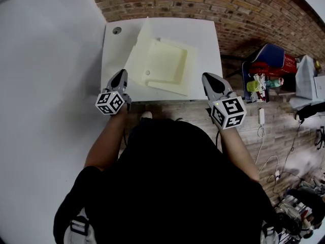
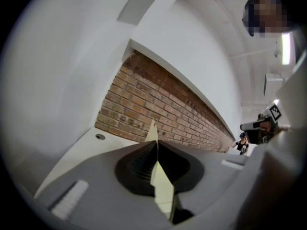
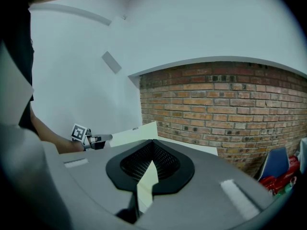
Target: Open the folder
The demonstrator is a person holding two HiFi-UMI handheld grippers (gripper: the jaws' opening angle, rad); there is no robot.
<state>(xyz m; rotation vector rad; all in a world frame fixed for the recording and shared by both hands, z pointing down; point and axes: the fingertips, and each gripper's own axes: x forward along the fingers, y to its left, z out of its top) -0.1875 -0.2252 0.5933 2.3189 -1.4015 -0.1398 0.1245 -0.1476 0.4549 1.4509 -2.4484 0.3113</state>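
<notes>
My left gripper (image 1: 122,73) is pressed shut on the edge of the folder (image 1: 167,60); in its own view that edge shows only as a thin cream sliver. The cover stands lifted over the white table (image 1: 114,50). My right gripper (image 1: 205,76), tips together, sits just right of the folder. I cannot identify the pale strip behind its tips.

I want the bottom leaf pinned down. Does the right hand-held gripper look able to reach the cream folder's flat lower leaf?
Probably yes: the right hand-held gripper hovers just beside the cream folder's lower leaf, nothing between them. The left hand-held gripper pinches the raised cream cover at the other side.
</notes>
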